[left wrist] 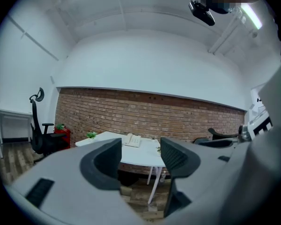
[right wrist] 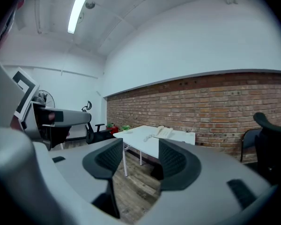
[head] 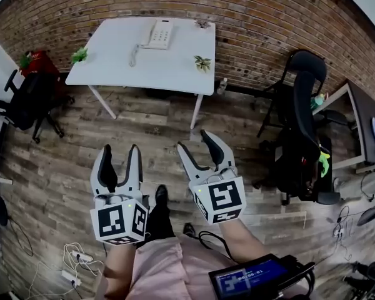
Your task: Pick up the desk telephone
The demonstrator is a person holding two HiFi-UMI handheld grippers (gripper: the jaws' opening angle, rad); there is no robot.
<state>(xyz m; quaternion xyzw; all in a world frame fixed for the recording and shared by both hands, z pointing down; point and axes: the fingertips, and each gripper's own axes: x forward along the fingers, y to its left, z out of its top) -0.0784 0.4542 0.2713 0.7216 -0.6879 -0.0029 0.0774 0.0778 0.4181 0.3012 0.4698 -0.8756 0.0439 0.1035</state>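
Note:
A white desk telephone (head: 157,34) with a coiled cord lies near the far edge of a white table (head: 169,67) against the brick wall. It also shows small in the left gripper view as the telephone (left wrist: 132,140) and in the right gripper view as the telephone (right wrist: 163,132). Both grippers hang over the wooden floor, well short of the table. My left gripper (head: 119,152) is open with nothing between its jaws. My right gripper (head: 195,141) is also open and empty. Both point toward the table.
Two small potted plants (head: 79,55) (head: 202,62) stand on the table. A black office chair (head: 26,100) and a red box sit at the left. Another black chair (head: 303,130) and a desk stand at the right. Cables and a power strip (head: 75,261) lie on the floor.

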